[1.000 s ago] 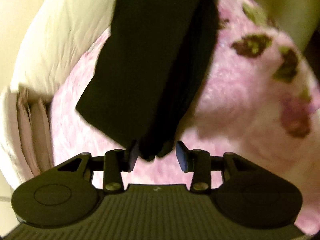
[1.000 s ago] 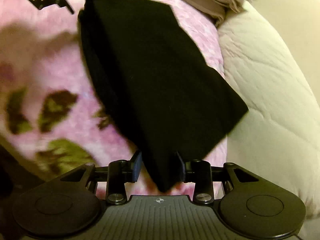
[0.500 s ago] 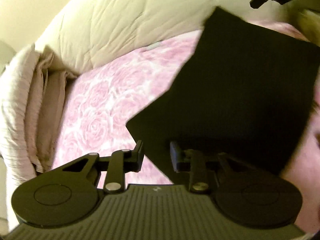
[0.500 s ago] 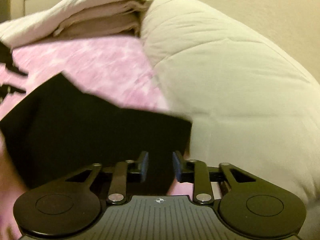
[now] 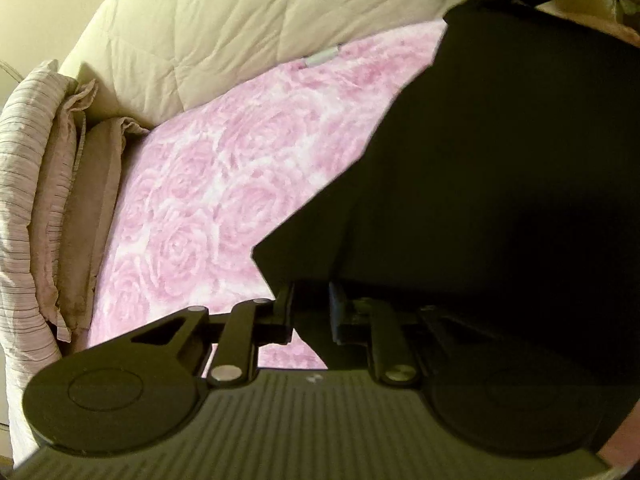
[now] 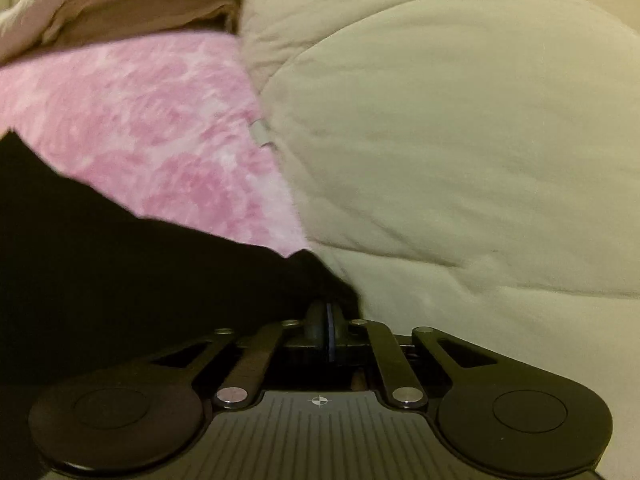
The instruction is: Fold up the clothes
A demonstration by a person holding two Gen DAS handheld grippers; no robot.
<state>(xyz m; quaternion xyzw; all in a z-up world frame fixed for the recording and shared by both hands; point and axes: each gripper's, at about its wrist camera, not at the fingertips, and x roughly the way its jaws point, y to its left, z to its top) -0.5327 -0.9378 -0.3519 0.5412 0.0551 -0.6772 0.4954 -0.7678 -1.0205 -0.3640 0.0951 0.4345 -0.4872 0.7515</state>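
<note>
Left wrist view: the left gripper (image 5: 311, 312) has its fingers a little apart around a corner of the black cloth (image 5: 500, 184), over the pink rose bed (image 5: 208, 200). Pillows (image 5: 48, 184) and a cream quilt (image 5: 248, 28) crowd the bed's edges. The right gripper (image 6: 329, 328) pinches the cloth tight beside the quilt.

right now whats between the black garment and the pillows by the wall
Only bare pink rose-print bedspread, seen in the left wrist view, separates the black garment from the pillows.

Black garment (image 5: 500, 184) cut off right; right gripper (image 6: 327, 320) fingertips buried.
</note>
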